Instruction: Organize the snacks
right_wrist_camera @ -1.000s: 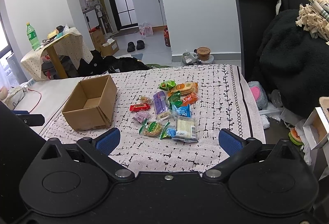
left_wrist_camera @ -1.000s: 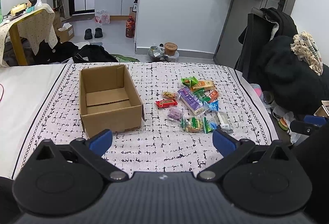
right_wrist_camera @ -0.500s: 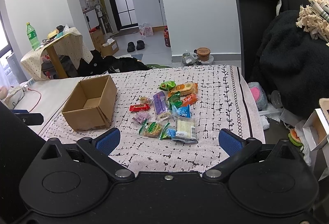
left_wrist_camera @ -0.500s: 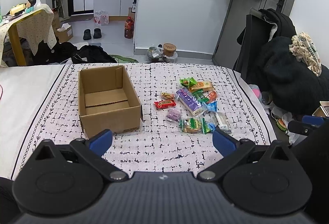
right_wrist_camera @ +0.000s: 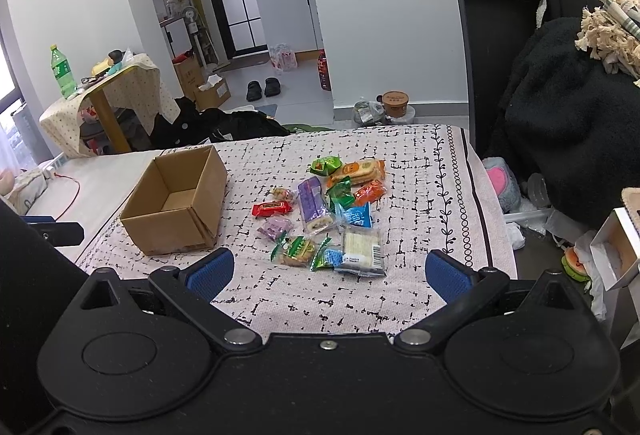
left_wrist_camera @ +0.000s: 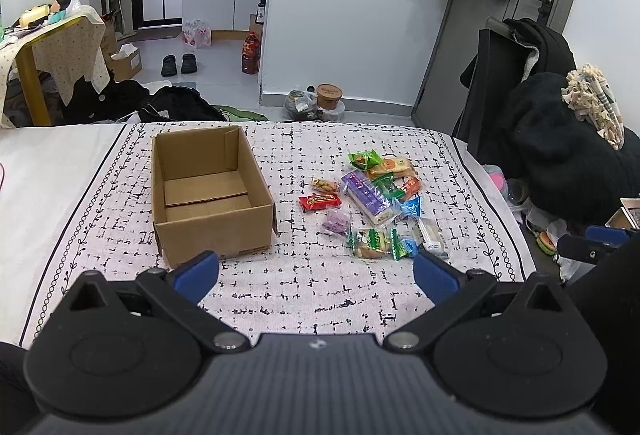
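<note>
Covering bed: patterned cloth [left_wrist_camera: 320,287] | cardboard box [left_wrist_camera: 208,195] beside snacks [right_wrist_camera: 328,219] | both grippers' fingers wide apart, empty

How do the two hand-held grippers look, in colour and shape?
Both look alike. The left hand-held gripper and the right hand-held gripper each have a black body with two round housings, silver pivot screws, black angled arms and blue finger pads.

Open cardboard box [left_wrist_camera: 208,191] sits upright on the patterned cloth, nothing visible inside, flaps folded flat on its floor. Just to its right, apart from it, a loose heap of wrapped snacks [left_wrist_camera: 376,203]: red bar [left_wrist_camera: 320,201] nearest the box, long purple pack [left_wrist_camera: 366,197] in the middle, green packet [left_wrist_camera: 364,158] and orange biscuit pack [left_wrist_camera: 390,166] at the far end. Small purple packet [left_wrist_camera: 337,222], green-wrapped cake [left_wrist_camera: 370,242] and clear white pack [right_wrist_camera: 362,246] lie at the near edge.
</note>
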`<state>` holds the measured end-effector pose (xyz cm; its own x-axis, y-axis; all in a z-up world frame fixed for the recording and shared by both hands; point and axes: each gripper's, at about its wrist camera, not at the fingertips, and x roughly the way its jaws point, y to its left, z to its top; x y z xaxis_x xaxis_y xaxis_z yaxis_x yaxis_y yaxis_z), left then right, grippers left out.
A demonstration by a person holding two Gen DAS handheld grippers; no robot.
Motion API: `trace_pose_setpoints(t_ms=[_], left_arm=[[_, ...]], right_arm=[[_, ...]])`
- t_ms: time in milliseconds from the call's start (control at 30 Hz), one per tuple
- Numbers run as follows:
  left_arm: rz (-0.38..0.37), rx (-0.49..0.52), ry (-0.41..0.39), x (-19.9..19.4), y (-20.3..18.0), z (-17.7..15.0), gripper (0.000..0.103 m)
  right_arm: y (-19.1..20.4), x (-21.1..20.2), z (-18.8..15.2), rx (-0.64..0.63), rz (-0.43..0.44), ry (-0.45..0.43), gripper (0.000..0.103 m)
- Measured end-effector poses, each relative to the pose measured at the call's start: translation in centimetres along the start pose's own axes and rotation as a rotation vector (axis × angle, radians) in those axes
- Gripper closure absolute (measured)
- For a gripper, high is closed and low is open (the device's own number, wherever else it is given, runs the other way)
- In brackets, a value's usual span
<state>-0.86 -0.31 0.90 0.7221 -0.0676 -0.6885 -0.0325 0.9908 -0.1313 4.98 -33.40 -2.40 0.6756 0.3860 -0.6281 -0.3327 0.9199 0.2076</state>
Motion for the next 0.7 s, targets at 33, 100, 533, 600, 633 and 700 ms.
trace_pose_setpoints(t_ms=[33, 100, 533, 600, 633, 700], left_arm=[[-0.001, 0.000, 0.000, 0.00, 0.00, -0.02, 0.000], [-0.002, 0.001, -0.001, 0.00, 0.03, -0.06, 0.000], [-0.013, -0.002, -0.002, 0.25, -0.05, 0.14, 0.000], [-0.015, -0.003, -0.001, 0.45, -0.03, 0.22, 0.000], [-0.015, -0.004, 0.001, 0.59, 0.01, 0.28, 0.000], [-0.017, -0.006, 0.005, 0.94, 0.01, 0.41, 0.000]], right_arm=[[0.00, 0.00, -0.02, 0.000, 0.001, 0.000, 0.000], [-0.02, -0.01, -0.02, -0.001, 0.000, -0.001, 0.000], [-0.34, 0.23, 0.20, -0.026, 0.000, -0.011, 0.000], [-0.38, 0.35, 0.32, -0.025, -0.005, -0.015, 0.000], [-0.37, 0.40, 0.36, -0.021, -0.005, -0.016, 0.000], [-0.53, 0.61, 0.41, -0.016, -0.008, -0.017, 0.000]])
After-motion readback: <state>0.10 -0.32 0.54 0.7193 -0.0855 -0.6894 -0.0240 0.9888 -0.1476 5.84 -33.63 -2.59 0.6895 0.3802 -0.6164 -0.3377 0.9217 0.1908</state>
